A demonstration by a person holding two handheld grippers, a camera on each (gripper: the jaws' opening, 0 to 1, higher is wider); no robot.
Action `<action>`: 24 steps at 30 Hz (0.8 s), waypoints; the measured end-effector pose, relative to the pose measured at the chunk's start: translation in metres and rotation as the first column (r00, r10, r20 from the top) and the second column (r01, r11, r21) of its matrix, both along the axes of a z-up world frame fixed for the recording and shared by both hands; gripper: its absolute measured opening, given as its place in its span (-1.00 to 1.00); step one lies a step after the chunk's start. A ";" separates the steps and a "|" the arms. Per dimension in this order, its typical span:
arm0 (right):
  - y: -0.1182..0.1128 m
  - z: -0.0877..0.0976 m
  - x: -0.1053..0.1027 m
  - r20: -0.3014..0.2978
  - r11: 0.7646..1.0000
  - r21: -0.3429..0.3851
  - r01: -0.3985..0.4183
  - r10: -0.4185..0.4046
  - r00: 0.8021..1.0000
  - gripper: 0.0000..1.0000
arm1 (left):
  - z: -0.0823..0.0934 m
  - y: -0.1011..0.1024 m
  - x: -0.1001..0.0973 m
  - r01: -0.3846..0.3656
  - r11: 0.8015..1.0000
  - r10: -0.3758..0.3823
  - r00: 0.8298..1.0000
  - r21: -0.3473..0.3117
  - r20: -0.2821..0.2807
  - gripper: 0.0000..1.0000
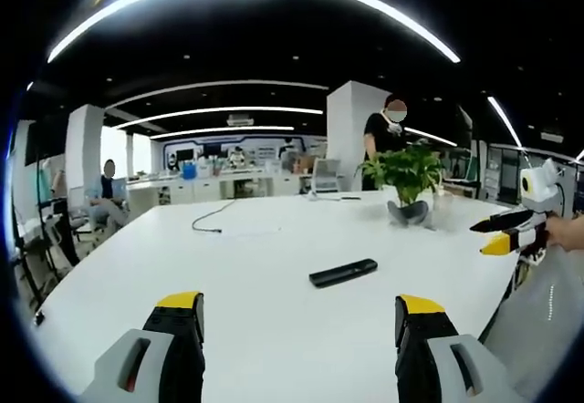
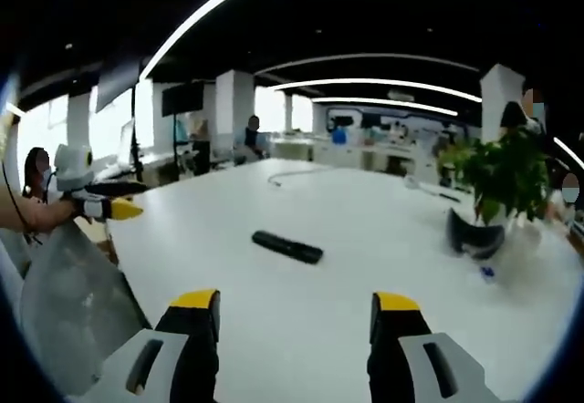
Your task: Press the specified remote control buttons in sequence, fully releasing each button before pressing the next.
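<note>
In the left gripper view, the left hand-held gripper [image 1: 297,316] rises from the 6 o'clock edge with its 2 yellow-tipped jaws spread wide, holding nothing, poised over the white table [image 1: 274,257]. The black remote control [image 1: 343,273] lies flat on the table just beyond the jaws, toward 12 o'clock and slightly right, well apart from them. At 3 o'clock the right hand-held gripper [image 1: 497,235] enters, held by a hand [image 1: 568,232], jaws parted.

In the right gripper view, the right hand-held gripper [image 2: 297,310] also stands open and empty, the remote control [image 2: 287,247] ahead at 12 o'clock. The left hand-held gripper [image 2: 128,199] shows at 9 o'clock. Farther off sit a potted plant [image 1: 408,180] and a cable [image 1: 212,218].
</note>
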State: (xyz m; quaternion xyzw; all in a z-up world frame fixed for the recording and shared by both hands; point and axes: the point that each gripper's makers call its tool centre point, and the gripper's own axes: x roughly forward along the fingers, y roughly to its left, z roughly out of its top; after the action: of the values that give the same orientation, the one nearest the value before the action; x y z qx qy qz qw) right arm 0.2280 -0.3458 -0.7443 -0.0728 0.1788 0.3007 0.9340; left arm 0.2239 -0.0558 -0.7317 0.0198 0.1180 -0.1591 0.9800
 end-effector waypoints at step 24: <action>-0.032 0.004 0.013 0.035 0.988 0.014 0.155 -0.155 0.987 0.28 | -0.044 -0.040 -0.015 0.162 0.986 -0.169 0.949 -0.050 -0.264 0.81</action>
State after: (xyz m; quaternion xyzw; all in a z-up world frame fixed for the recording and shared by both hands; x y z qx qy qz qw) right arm 0.2405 -0.3783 -0.7406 -0.0588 0.1652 0.2269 0.9580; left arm 0.2091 -0.0954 -0.7756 -0.0058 0.2450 -0.2436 0.9384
